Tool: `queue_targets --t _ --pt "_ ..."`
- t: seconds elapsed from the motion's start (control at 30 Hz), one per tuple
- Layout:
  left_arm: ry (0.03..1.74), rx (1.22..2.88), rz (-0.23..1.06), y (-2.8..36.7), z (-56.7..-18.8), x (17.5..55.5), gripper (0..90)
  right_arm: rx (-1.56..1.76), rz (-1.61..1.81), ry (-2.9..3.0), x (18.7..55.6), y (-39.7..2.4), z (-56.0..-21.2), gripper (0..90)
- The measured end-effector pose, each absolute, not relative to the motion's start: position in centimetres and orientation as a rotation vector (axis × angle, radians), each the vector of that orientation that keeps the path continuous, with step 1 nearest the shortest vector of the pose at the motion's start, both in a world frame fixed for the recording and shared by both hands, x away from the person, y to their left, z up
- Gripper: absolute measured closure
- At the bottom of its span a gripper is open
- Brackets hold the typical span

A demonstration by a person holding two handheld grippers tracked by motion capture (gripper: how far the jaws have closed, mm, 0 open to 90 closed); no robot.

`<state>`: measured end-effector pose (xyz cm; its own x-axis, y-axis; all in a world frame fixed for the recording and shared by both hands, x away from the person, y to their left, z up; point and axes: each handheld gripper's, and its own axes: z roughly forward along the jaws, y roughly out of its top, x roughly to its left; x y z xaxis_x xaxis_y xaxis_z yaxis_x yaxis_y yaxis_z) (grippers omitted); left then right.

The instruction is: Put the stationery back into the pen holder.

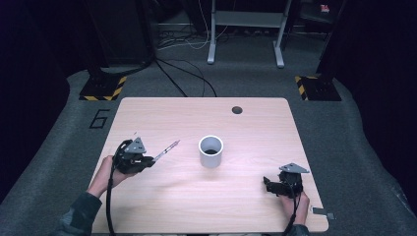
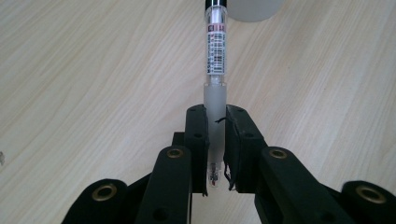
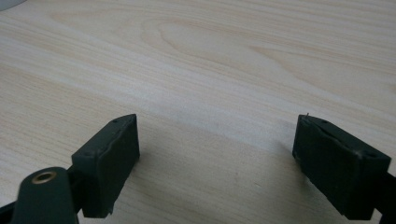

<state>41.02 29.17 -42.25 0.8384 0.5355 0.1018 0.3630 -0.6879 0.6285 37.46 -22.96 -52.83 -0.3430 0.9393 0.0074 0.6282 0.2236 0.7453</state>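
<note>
The slim clear-barrelled pen with a frosted grip section and a black end [image 2: 215, 70] is clamped between the jaws of the left gripper [image 2: 215, 154], which press on its frosted lower part, the barrel running straight out ahead of them; in the high view the pen [image 1: 166, 150] is carried above the left half of the pale wood-grain table [image 1: 162, 206], slanting up and toward the white cylindrical cup with a dark inside [image 1: 211, 151], near it but apart from it; the left gripper [image 1: 147, 160] sits in the person's left hand [image 1: 103, 174]; in my judgement the step in hand is carrying the pen to the cup, pickup done and placing not yet done; the next move calls for bringing the far end over the cup's open mouth, tipping the pen more upright, and parting the jaws only once the end is inside the rim, since a release short of it would likely knock the wall or drop the pen on the table; the right gripper [image 1: 268, 184] rests low near the table's right front edge, well apart from the cup, its jaws standing wide apart on nothing, as the right gripper view confirms [image 3: 215, 158]; the pen bears a white label with a barcode, red marks and fine print, too small to read; a painted figure "6" [image 1: 100, 118] marks the grey floor left of the table.
</note>
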Motion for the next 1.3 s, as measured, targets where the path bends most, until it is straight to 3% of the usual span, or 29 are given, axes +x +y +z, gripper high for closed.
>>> queue_targets --t 0.73,1.3 --pt "0.588 2.421 0.343 25.4 -40.0 43.5 79.9 1.442 0.926 2.055 37.5 -23.0 -52.8 14.4" --pt "0.510 2.555 0.299 22.1 -38.7 45.4 79.8 1.442 0.926 2.055 37.5 -23.0 -52.8 14.4"
